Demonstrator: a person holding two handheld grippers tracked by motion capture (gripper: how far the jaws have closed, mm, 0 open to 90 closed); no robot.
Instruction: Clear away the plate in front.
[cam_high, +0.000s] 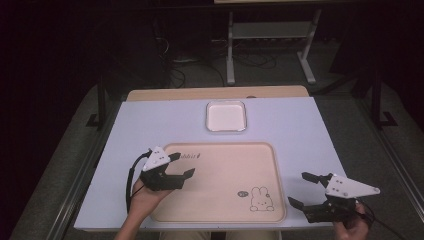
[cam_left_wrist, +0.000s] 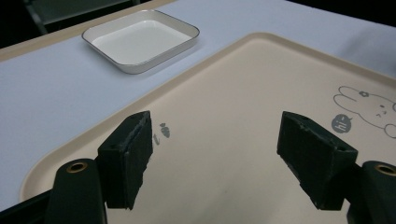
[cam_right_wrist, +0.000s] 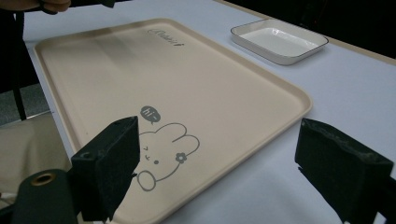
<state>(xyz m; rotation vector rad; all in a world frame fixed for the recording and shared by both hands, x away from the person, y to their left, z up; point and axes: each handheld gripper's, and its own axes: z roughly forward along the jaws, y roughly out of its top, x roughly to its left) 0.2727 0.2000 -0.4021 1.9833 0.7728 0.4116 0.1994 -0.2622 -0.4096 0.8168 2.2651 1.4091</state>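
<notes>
Count: one beige tray (cam_high: 220, 185) at lower centre, long axis left-right; one white dish (cam_high: 226, 116) above it. Left tool (cam_high: 182, 166) and right tool (cam_high: 303, 189) both gape wide, empty.

— Dim all round in the high view; black beyond the worktop (cam_high: 150, 120), lit from above.
— Soft shadows only, faint under the left claw (cam_high: 181, 165). Slightly grainy.
— Mild glare on the white dish (cam_right_wrist: 279, 42) rim in the right gripper view.
— Near black pads (cam_left_wrist: 128, 156) soft and dark, detail lost; tray (cam_left_wrist: 224, 116) print sharp enough.
</notes>
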